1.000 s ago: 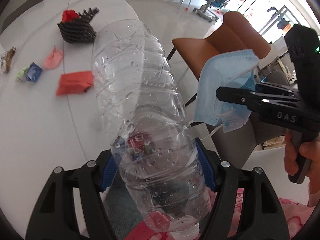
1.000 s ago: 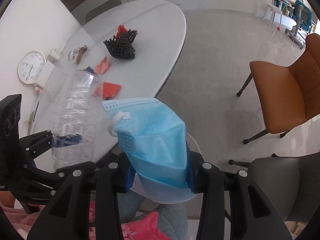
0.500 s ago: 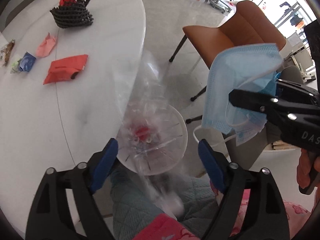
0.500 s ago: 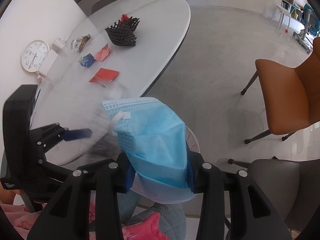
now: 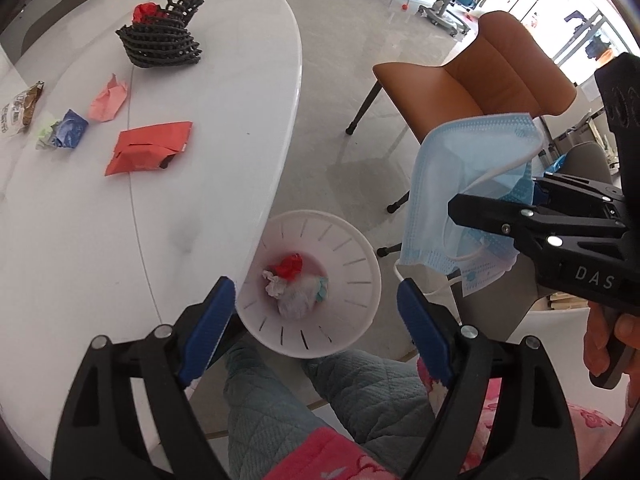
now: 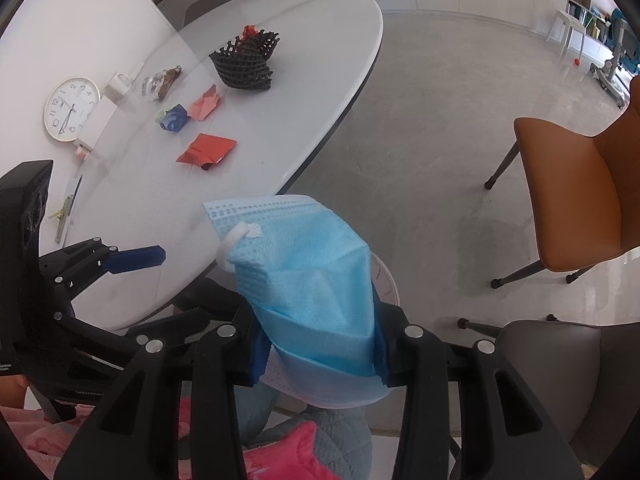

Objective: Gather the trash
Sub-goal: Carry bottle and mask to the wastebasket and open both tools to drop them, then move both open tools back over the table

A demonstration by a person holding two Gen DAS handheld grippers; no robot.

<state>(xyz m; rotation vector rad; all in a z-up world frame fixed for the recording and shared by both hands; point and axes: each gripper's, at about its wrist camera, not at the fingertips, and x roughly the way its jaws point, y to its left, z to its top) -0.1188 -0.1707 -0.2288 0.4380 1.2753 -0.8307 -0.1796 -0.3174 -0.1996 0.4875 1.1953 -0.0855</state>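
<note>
Trash is lying crumpled in the slotted white bin, partly hiding under the table. Left tool is hanging open above; right tool is pinching a pleated blue mask.

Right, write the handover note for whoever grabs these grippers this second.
Left gripper: open, empty, above the white bin on the floor by the table edge.
Right gripper: fingers shut on a blue face mask, held up beside the bin.
Done: crumpled scraps lie in the bin.
Left: drop the mask in, then clear the white table: red packet, pink paper, blue wrapper, snack wrapper. The black lattice basket holds something red.
</note>
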